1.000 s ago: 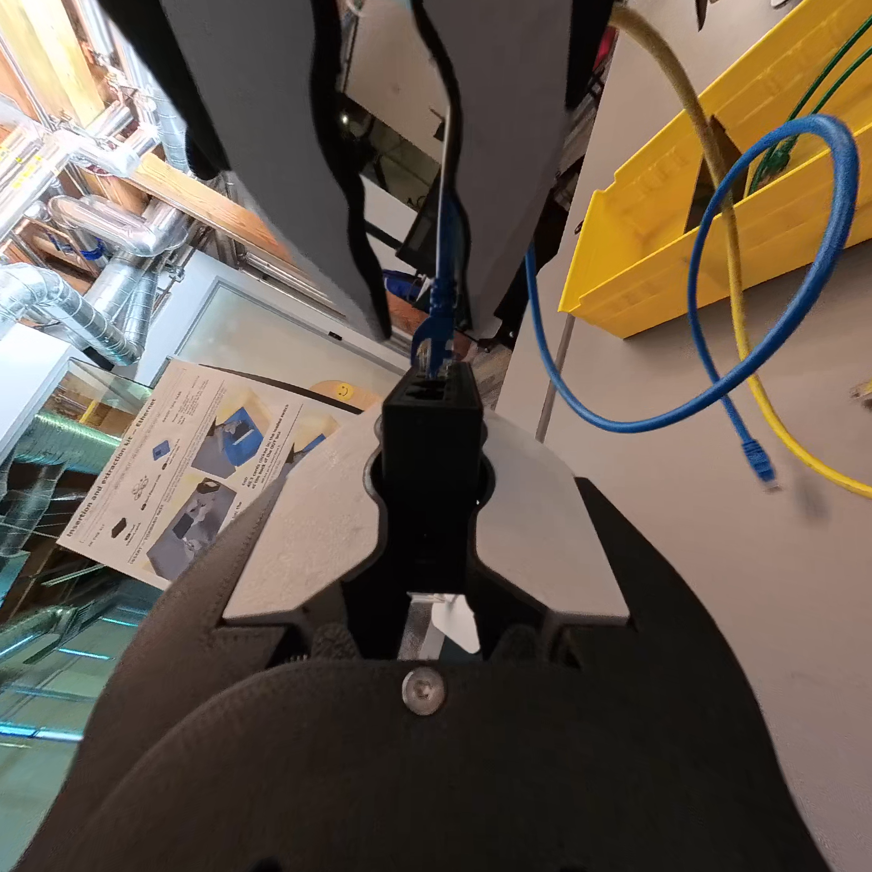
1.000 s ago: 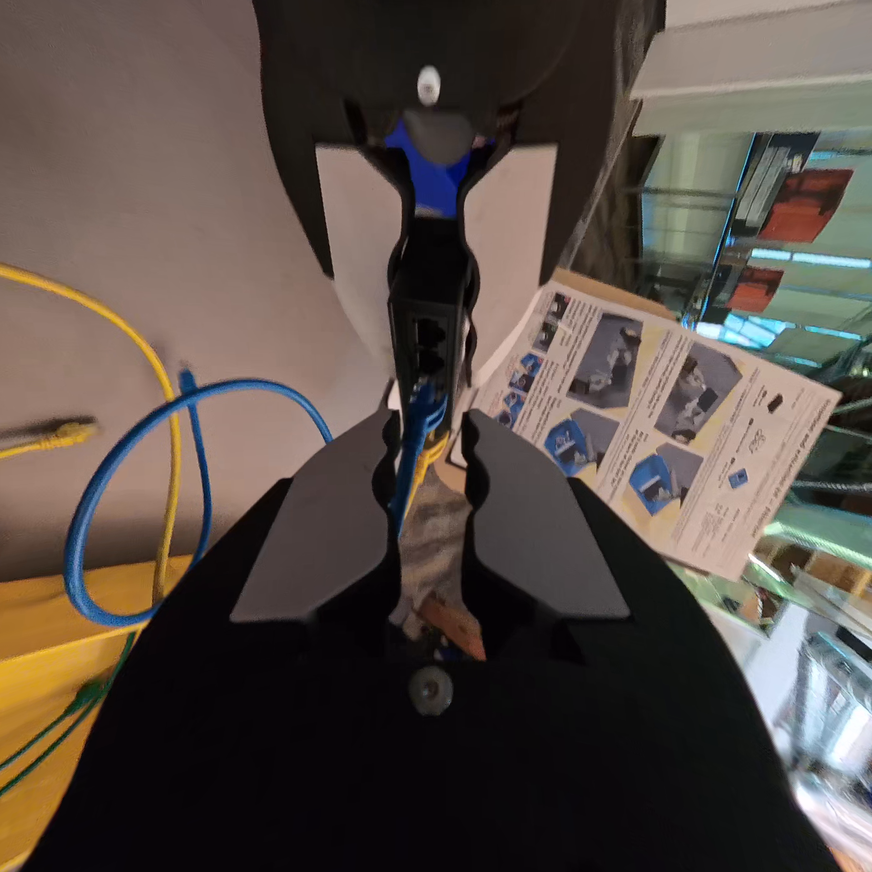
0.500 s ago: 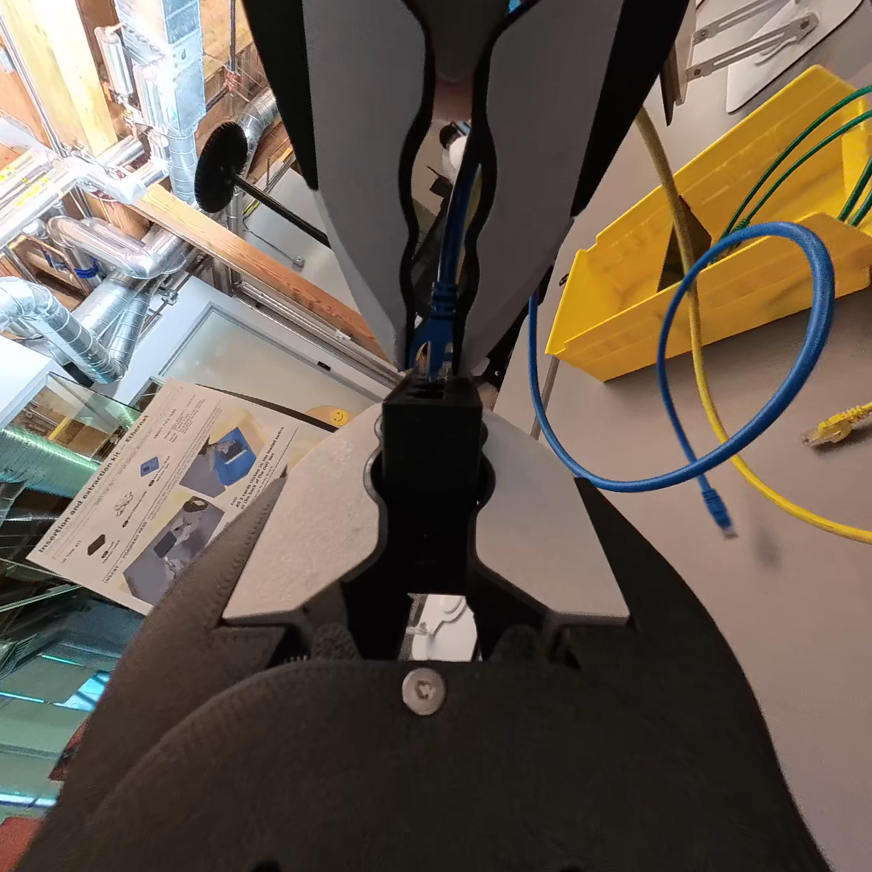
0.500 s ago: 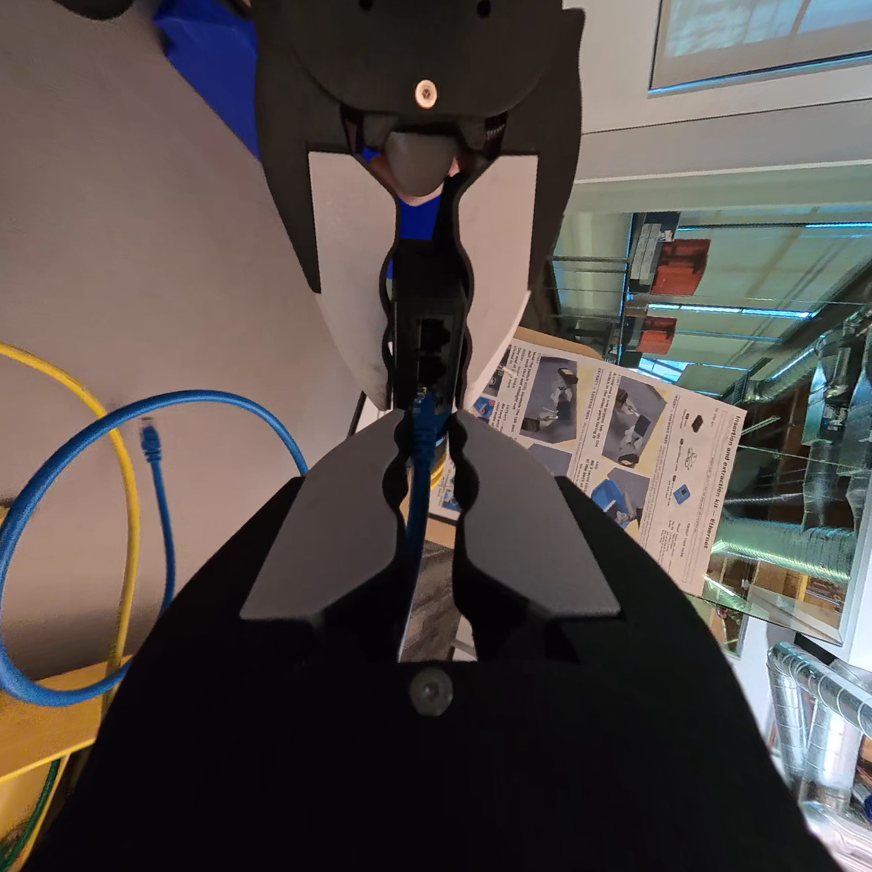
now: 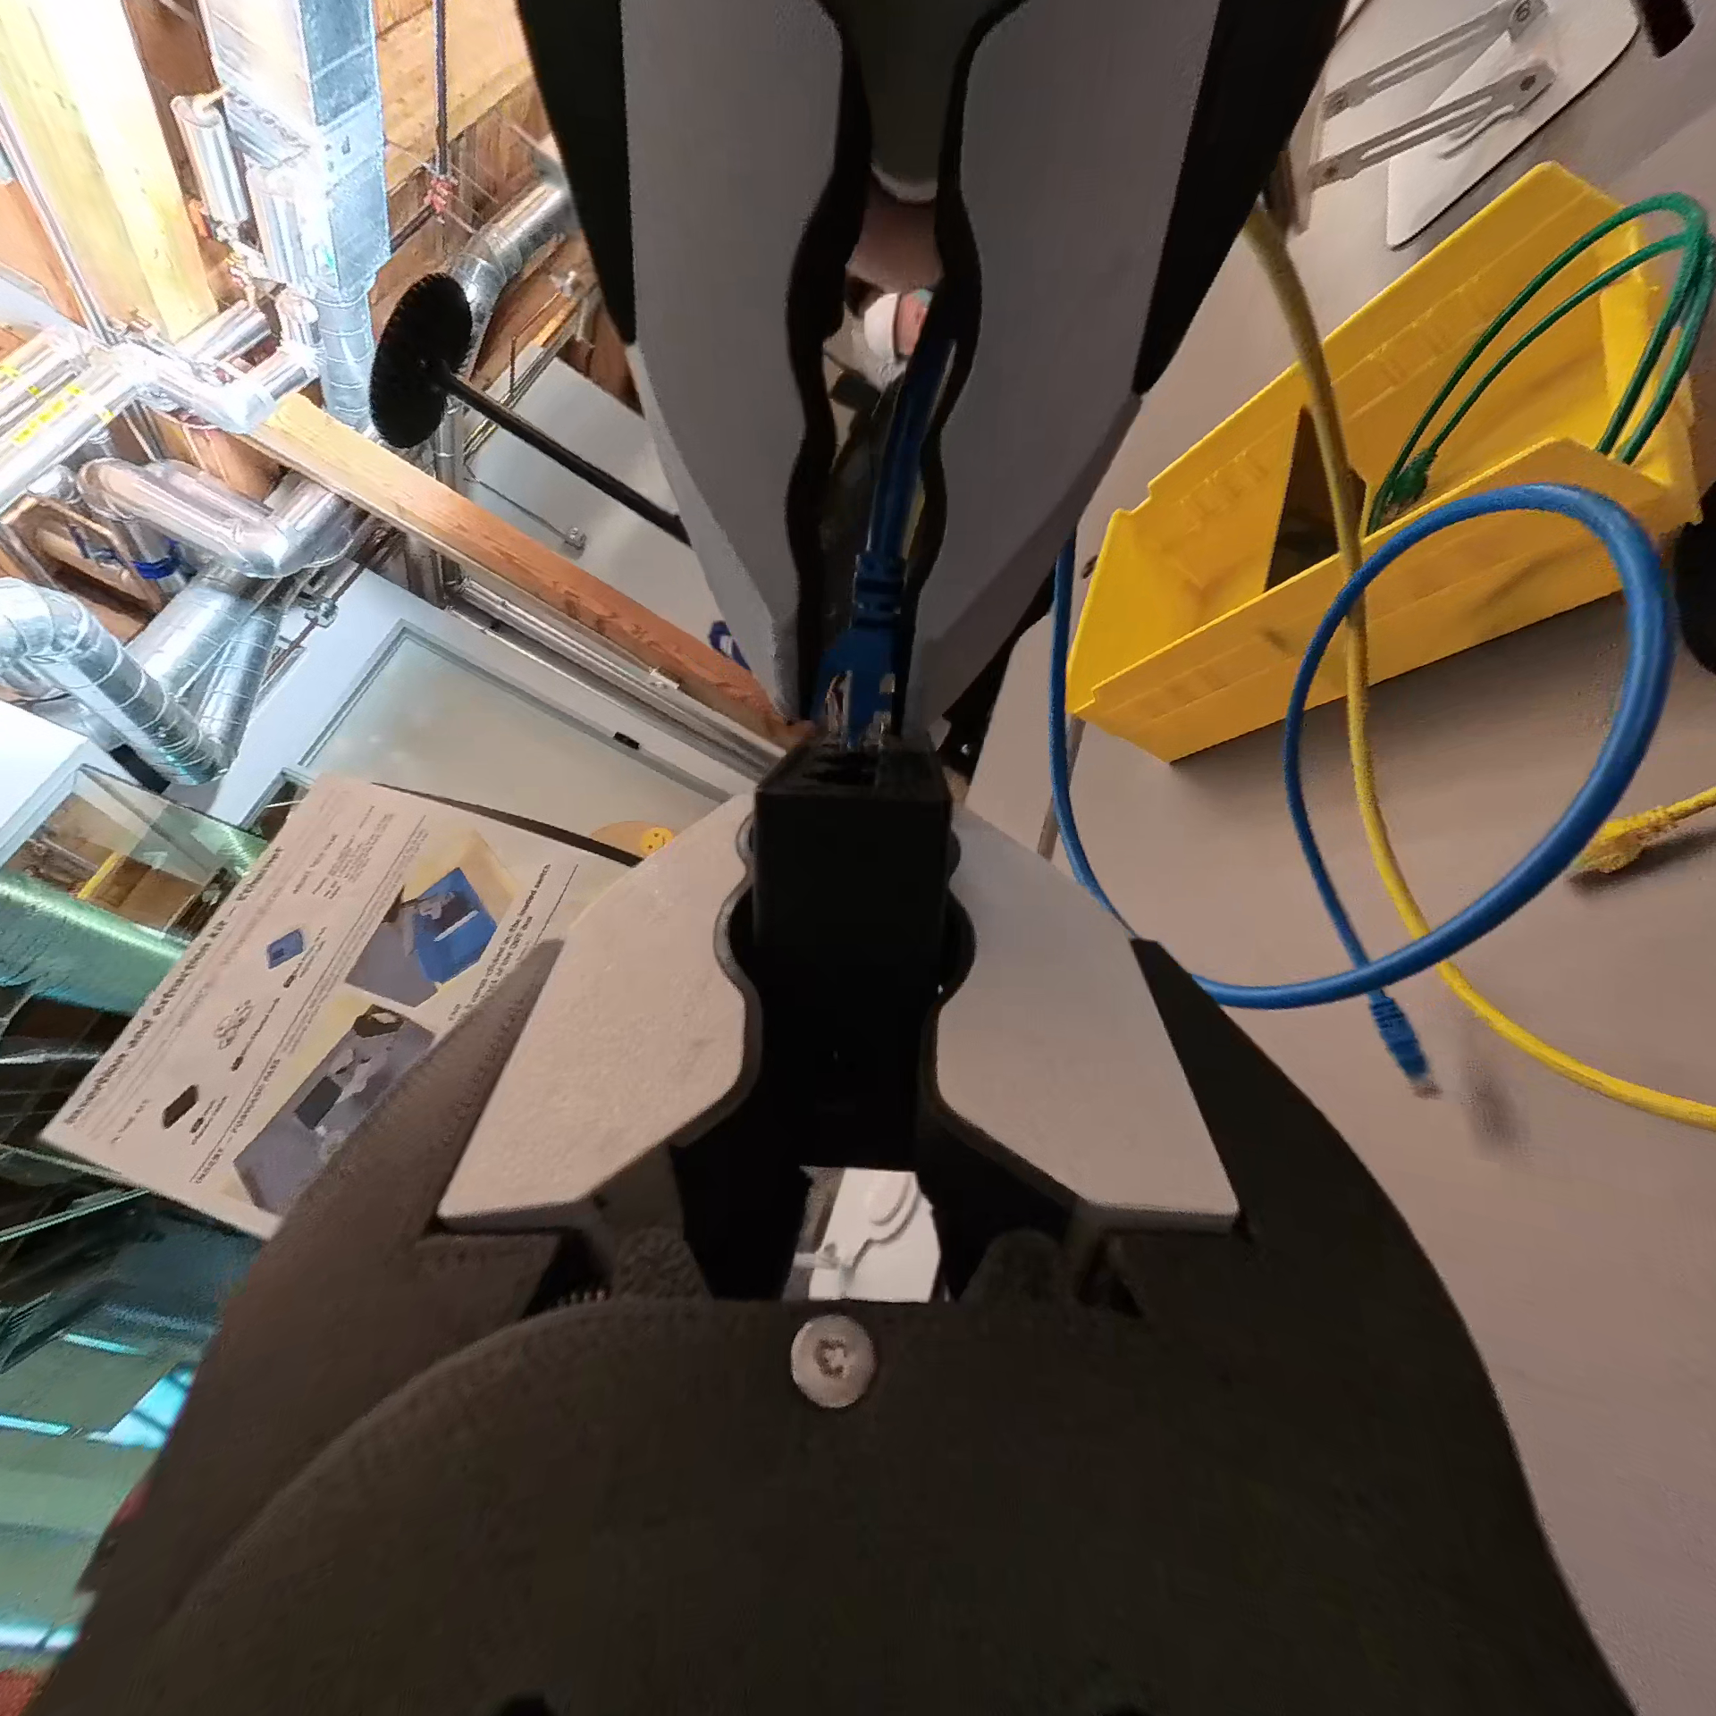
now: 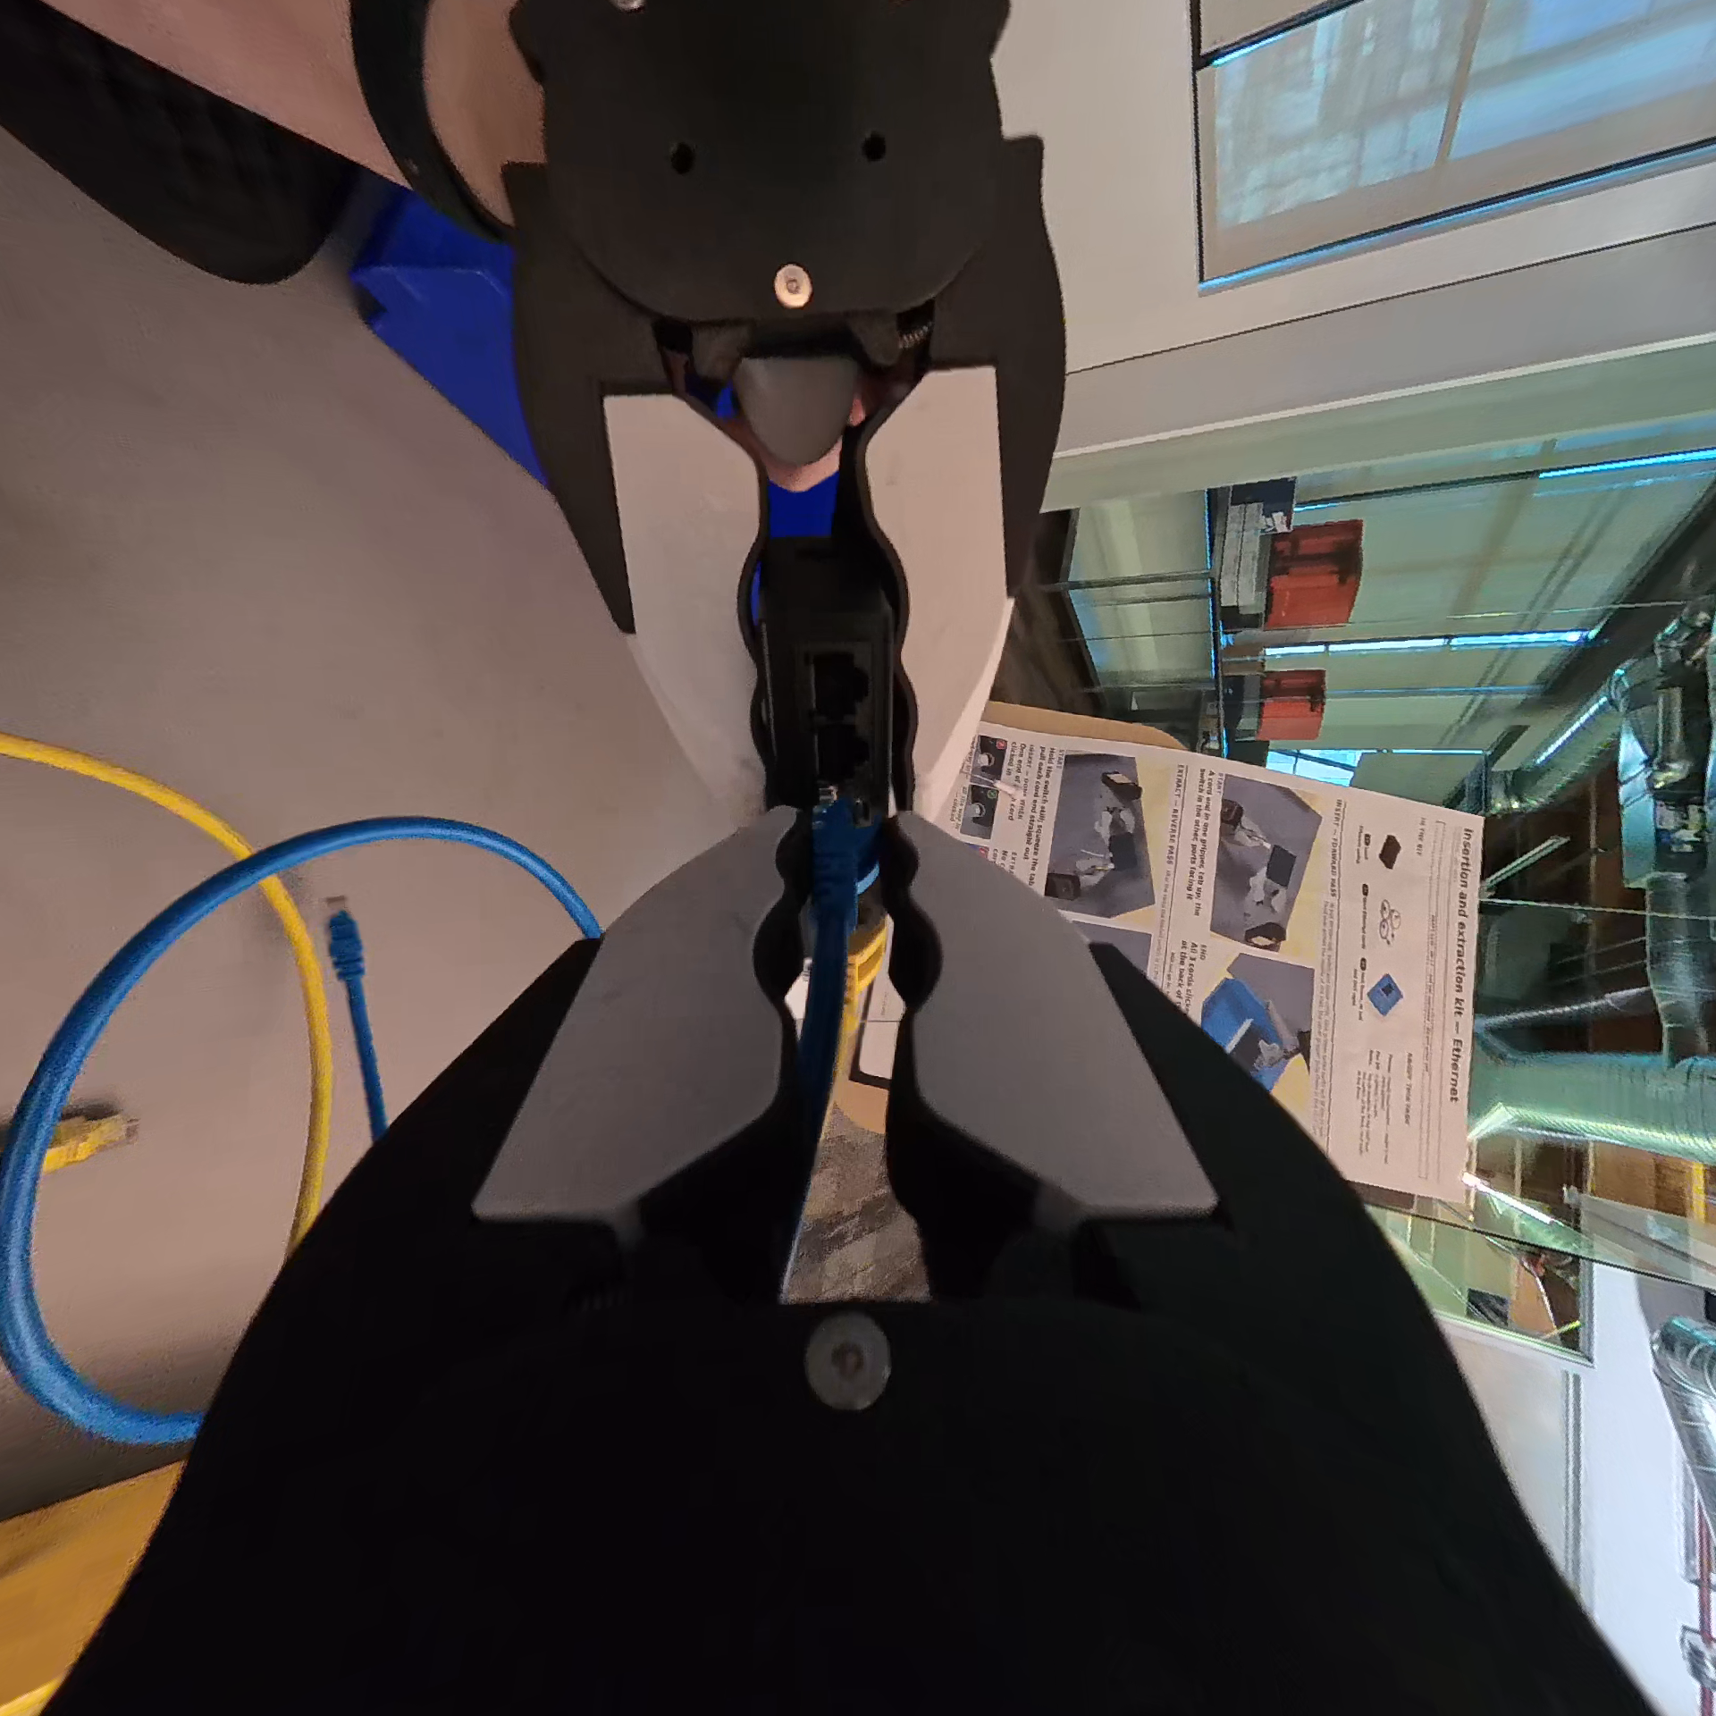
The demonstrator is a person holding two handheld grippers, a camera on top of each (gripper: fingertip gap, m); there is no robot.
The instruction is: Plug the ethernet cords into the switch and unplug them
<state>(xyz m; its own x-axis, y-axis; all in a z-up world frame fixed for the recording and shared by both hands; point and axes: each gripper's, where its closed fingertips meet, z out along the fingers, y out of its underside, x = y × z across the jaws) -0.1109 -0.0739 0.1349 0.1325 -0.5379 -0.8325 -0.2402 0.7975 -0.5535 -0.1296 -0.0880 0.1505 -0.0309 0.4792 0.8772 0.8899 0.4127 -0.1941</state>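
A: Left gripper [image 5: 850, 915] clamped on the switch [image 5: 847, 836], ports facing the right gripper [image 6: 840, 836].

B: Right gripper pinches the blue cord [image 6: 829, 938] — plug at the lowest port, cord axis in line with it.

Matt black plastic switch [image 5: 850, 840]; glossy yellow plastic bin [image 5: 1207, 594].

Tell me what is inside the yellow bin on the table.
In the left wrist view, the yellow bin holds looped green cords, and a yellow cord runs over it. Its front wall hides the bottom, so anything lying lower cannot be seen.
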